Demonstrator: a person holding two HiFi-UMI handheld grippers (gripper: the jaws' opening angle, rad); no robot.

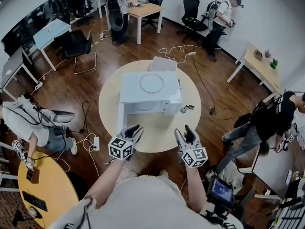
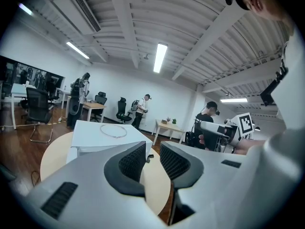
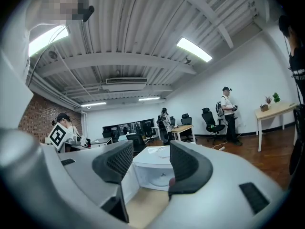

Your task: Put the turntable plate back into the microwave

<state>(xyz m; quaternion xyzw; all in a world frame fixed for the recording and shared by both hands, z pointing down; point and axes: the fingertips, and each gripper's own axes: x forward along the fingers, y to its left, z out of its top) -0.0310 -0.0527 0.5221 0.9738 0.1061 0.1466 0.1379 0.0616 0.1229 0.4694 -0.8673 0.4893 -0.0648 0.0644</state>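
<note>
A white microwave [image 1: 150, 89] stands in the middle of a round cream table [image 1: 157, 135], its door [image 1: 120, 119] swung open to the left. A thin roller ring [image 1: 151, 83] lies on its top. In the right gripper view the open cavity [image 3: 159, 173] faces me, and a pale round plate [image 3: 162, 181] lies on its floor. My left gripper [image 1: 136, 130] and right gripper [image 1: 183, 131] hover over the table's near edge, short of the microwave. Both are open with nothing between their fingers. The left gripper view shows the microwave [image 2: 107, 137] from its closed side.
A white box [image 1: 163, 63] sits behind the microwave and a small dark object [image 1: 187, 109] lies to its right. Around the table are people, office chairs [image 1: 78, 46], desks and floor cables. A yellow round table [image 1: 45, 185] stands at the lower left.
</note>
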